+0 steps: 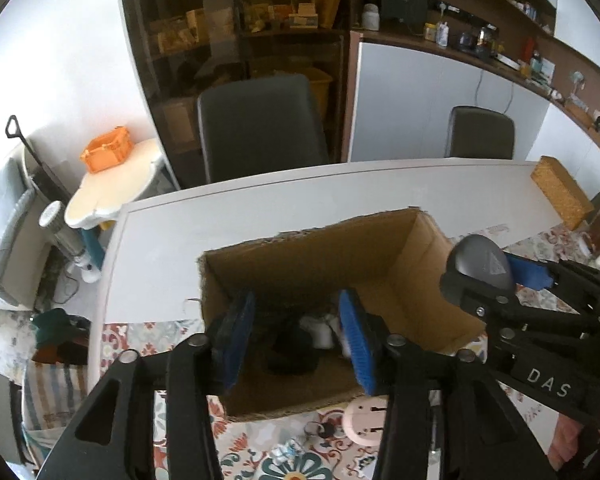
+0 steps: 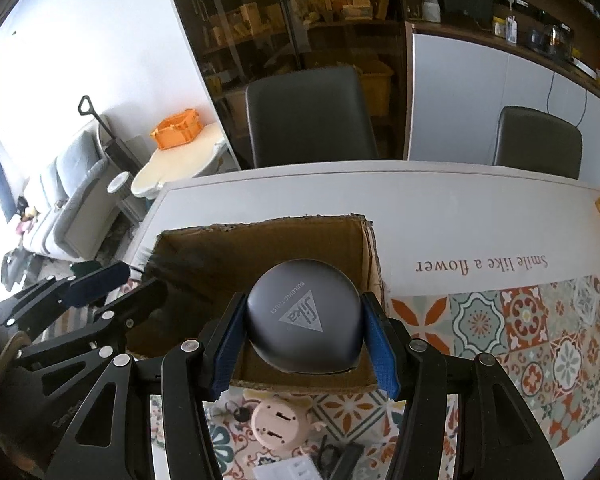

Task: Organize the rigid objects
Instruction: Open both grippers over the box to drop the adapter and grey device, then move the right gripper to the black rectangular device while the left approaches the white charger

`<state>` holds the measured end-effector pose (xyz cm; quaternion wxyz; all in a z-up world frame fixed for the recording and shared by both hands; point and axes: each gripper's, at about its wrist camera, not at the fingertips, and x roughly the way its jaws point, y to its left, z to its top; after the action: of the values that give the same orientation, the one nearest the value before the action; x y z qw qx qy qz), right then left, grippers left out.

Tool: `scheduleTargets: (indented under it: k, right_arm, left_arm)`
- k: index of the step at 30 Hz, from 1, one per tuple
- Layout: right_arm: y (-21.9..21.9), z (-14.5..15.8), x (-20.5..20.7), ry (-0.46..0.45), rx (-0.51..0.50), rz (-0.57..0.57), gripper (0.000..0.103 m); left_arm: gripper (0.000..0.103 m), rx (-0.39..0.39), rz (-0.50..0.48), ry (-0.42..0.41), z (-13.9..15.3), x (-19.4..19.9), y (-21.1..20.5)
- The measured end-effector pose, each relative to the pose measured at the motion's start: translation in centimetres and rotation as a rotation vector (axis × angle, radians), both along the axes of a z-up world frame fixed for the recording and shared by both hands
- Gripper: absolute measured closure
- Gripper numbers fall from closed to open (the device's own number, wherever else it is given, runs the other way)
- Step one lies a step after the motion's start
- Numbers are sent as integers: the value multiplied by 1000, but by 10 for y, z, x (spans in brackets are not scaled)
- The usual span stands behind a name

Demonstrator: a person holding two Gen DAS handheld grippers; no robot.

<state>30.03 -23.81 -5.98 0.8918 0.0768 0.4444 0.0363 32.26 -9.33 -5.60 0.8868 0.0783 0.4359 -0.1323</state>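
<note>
My right gripper (image 2: pixel 303 344) is shut on a dark grey rounded case (image 2: pixel 303 320) with a triangle logo and holds it over the near right part of an open cardboard box (image 2: pixel 363 240). The case also shows in the left wrist view (image 1: pixel 481 264), at the box's right wall. My left gripper (image 1: pixel 296 340) is open and empty over the box (image 1: pixel 300 252), above dark and white items on its floor (image 1: pixel 307 340). A pink round piece (image 2: pixel 278 424) lies on the patterned cloth in front of the box.
The box stands on a white table (image 2: pixel 419 208) with a patterned tile cloth (image 2: pixel 519 332). Two dark chairs (image 2: pixel 307 116) stand behind it. A cork block (image 1: pixel 559 196) sits at the far right. Small keys and a white item lie near the pink piece.
</note>
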Motion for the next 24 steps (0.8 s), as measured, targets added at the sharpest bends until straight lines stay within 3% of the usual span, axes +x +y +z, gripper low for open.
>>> scheduleTargets:
  k: [2, 10, 11, 13, 14, 24]
  right_arm:
    - [0, -2, 3, 8, 1, -1, 47]
    - [9, -7, 10, 30, -5, 17, 47]
    - [10, -7, 11, 33, -10, 18, 46]
    - [13, -6, 10, 25, -23, 19, 31]
    - [14, -3, 7, 7, -30, 14, 29]
    - [9, 6, -31, -32, -31, -5, 29]
  left_arm:
    - [40, 12, 21, -7, 0, -2, 3]
    - [16, 40, 136, -44, 3, -11, 28]
    - [15, 39, 144, -52, 5, -14, 31]
    - [15, 44, 153, -63, 6, -19, 37]
    - [14, 48, 157, -68, 7, -22, 38]
    - [10, 22, 168, -105, 10, -60, 40]
